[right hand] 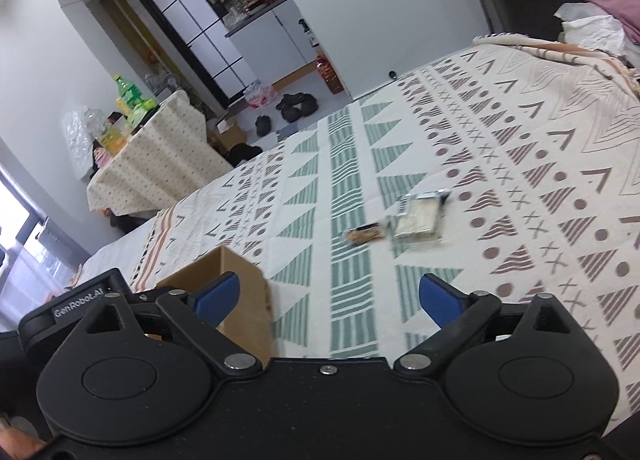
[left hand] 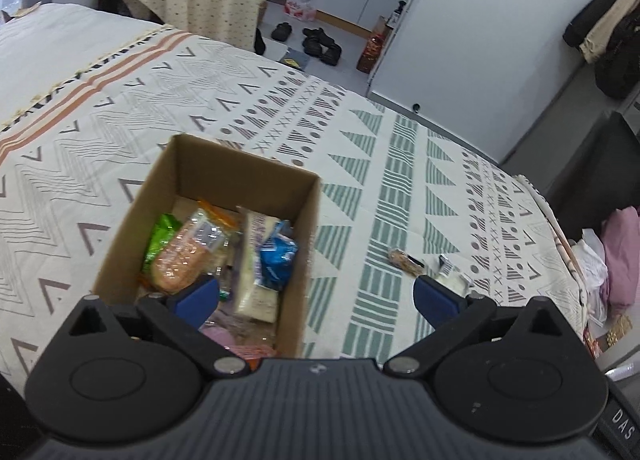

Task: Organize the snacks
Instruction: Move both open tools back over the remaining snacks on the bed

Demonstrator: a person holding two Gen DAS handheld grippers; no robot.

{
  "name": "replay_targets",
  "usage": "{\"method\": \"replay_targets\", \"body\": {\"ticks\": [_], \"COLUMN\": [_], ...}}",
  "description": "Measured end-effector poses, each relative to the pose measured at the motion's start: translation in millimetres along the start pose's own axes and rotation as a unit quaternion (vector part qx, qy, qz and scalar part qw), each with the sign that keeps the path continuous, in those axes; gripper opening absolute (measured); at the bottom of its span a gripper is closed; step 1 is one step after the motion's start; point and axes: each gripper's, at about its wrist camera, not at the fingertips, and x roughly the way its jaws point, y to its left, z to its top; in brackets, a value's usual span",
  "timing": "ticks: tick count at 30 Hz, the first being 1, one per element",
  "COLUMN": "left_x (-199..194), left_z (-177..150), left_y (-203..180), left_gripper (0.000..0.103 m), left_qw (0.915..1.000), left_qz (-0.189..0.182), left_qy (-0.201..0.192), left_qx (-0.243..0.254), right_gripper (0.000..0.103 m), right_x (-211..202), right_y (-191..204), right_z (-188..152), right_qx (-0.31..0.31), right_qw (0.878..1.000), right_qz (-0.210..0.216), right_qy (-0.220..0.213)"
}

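On the patterned bedspread [left hand: 400, 163], toward the left, an open cardboard box [left hand: 132, 219] holds a heap of snacks: a green packet [left hand: 160, 238] against its left wall, an orange-tinted clear bag [left hand: 180, 260] beside it, a pale cracker pack [left hand: 256, 280], and a blue wrapper [left hand: 278, 256] near the right wall. The left gripper [left hand: 316, 298] hangs over the box's near right corner with its jaws spread wide and nothing between them. Further right on the bedspread, well apart from the box, a small brown snack bar [right hand: 364, 236] lies just beside a clear-wrapped pale pack [right hand: 416, 219]; motion blur softens both, so their labels cannot be read. The right gripper [right hand: 330, 298] points toward those two, jaws wide and empty, with the box corner behind its left finger [right hand: 218, 296].
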Motion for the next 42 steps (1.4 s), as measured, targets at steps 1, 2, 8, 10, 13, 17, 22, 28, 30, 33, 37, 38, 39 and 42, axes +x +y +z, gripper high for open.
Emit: {"method": "replay_targets", "body": {"ticks": [1, 2, 8, 10, 13, 17, 22, 28, 30, 33, 37, 38, 39, 42], "left_x": [1.6, 3.2, 7.8, 10.1, 16.2, 27.1, 41.0, 61.9, 69.6, 79.5, 92.8, 96.0, 98.9, 109.2], "left_z": [0.1, 0.2, 0.0, -0.4, -0.5, 0.0, -1.4, -4.1, -4.2, -2.2, 1.3, 2.2, 3.0, 4.5], "left_y": [-2.8, -5.7, -25.0, -32.3, -45.2, -59.1, -77.9, -92.8, -95.5, -99.5, -105.0, -106.0, -107.3, -110.5], "left_gripper": [0.103, 0.103, 0.103, 0.103, 0.103, 0.103, 0.103, 0.103, 0.103, 0.103, 0.103, 0.103, 0.102, 0.101], "left_qw": [1.0000, 1.0000, 0.9995, 0.9993, 0.9987, 0.9982, 0.9967, 0.9961, 0.9964, 0.9966, 0.9967, 0.9968, 0.9969, 0.9970], "left_qz": [-0.002, -0.005, -0.022, -0.023, -0.026, -0.030, -0.037, -0.021, -0.008, 0.003, 0.002, 0.003, 0.006, 0.011], "left_qy": [0.002, 0.004, -0.007, -0.010, -0.006, 0.007, 0.023, 0.039, 0.041, 0.039, 0.041, 0.041, 0.040, 0.042], "left_qx": [0.003, 0.007, 0.021, 0.029, 0.043, 0.052, 0.069, 0.076, 0.075, 0.073, 0.070, 0.069, 0.068, 0.065], "right_gripper": [0.100, 0.100, 0.102, 0.102, 0.102, 0.102, 0.102, 0.102, 0.101, 0.101, 0.098, 0.098, 0.097, 0.095], "right_x": [-0.6, -1.2, -2.2, -2.0, -0.2, 4.3, 12.7, 28.4, 34.6, 44.9, 58.5, 61.6, 65.0, 73.2], "right_y": [-4.9, -10.1, -43.8, -53.8, -67.2, -82.0, -91.5, -107.4, -111.6, -115.8, -119.0, -119.4, -119.6, -120.5], "right_z": [0.6, 0.9, 2.3, 2.2, 1.7, -0.4, 1.9, 6.8, 8.7, 11.2, 14.9, 15.6, 16.6, 17.8], "right_qx": [0.001, 0.003, 0.019, 0.022, 0.026, 0.038, 0.053, 0.087, 0.095, 0.100, 0.101, 0.100, 0.099, 0.099], "right_qw": [1.000, 1.000, 1.000, 1.000, 0.999, 0.999, 0.999, 0.996, 0.995, 0.995, 0.995, 0.995, 0.995, 0.995], "right_qz": [-0.002, -0.003, -0.011, -0.014, -0.021, -0.015, 0.002, 0.011, 0.013, 0.014, 0.013, 0.013, 0.012, 0.013], "right_qy": [-0.002, -0.003, -0.003, -0.001, -0.003, -0.003, -0.008, -0.014, -0.015, -0.012, -0.007, -0.005, -0.003, 0.002]}}
